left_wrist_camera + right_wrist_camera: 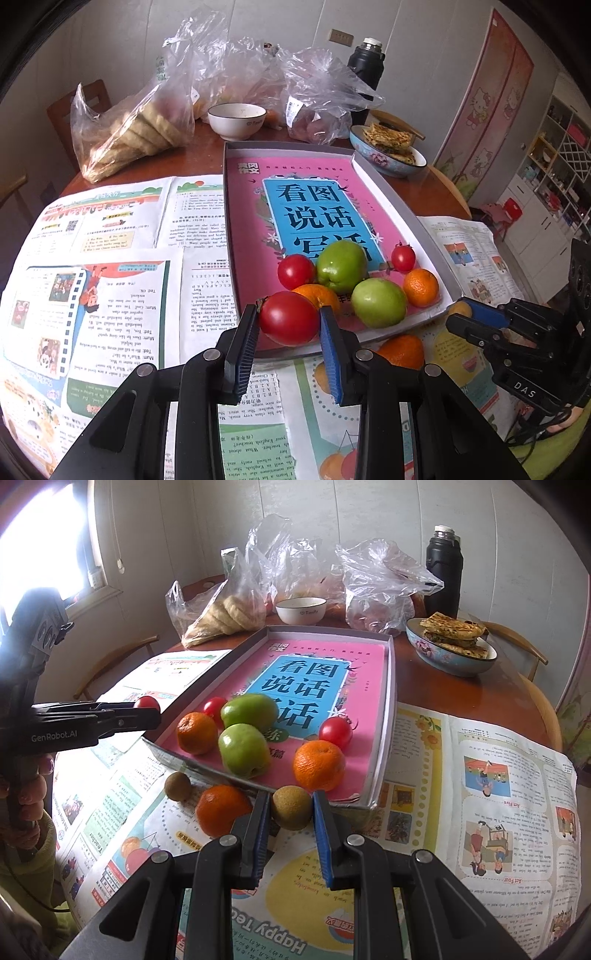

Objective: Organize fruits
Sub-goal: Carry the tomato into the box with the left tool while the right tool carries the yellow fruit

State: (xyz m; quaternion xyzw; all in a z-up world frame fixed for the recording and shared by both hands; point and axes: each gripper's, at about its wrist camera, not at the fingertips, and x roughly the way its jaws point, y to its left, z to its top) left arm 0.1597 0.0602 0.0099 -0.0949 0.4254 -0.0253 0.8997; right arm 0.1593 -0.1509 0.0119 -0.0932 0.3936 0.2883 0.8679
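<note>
Fruits are being gathered into a shallow grey cardboard box tray point(388, 716) lined with a pink picture book, which sits on newspapers spread across a round wooden worktop point(480, 690). Already in the tray lie two green apples point(243, 755), two oranges, and small red tomatoes. An orange mandarin point(221, 814) and a small brown round fruit point(177, 786) rest on the newspaper just outside the tray's near wall. The left tongs point(290, 347) are closed on a glossy red tomato point(290, 317), which is held above the tray's near corner. The right tongs point(290, 834) bracket a second brown round fruit point(291, 806) on the paper just beside the tray; whether the pads actually touch it cannot be told. To land the tomato well, the holder would likely carry it over the wall to a bare pink patch clear of the apples, set it down low, then spread the tongs slowly so it does not roll.
</note>
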